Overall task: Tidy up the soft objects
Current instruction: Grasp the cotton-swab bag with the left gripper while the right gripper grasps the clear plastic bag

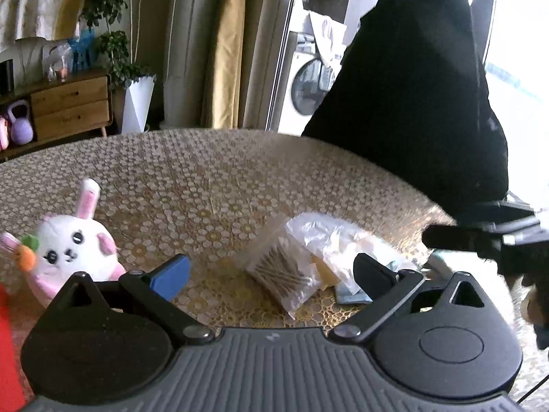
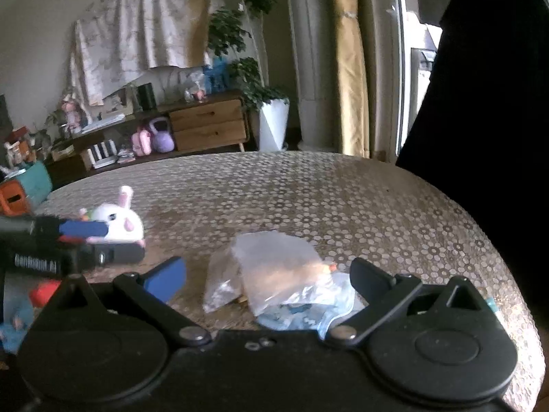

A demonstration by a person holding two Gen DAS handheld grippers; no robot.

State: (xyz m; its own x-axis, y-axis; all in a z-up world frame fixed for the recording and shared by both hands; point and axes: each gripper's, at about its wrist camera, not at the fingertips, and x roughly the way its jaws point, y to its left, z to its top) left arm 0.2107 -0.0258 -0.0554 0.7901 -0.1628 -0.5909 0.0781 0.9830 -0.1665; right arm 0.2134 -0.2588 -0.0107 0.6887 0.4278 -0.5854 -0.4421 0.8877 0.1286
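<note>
Soft packets, a swab bag and clear bags, lie heaped on the patterned table, between the spread fingers of both the left gripper and the right gripper; neither holds anything. Pinching one bag's edge, not the heap, looks wisest. Only the left view shows the bunny plush face-on; the right view alone reveals blue fabric beneath.

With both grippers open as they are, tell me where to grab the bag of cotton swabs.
Take the bag of cotton swabs across its bulging middle, coming from above with the left gripper. It lies flat on the tablecloth, its far side tucked against the other plastic bags, so the near edge looks freest.
</note>
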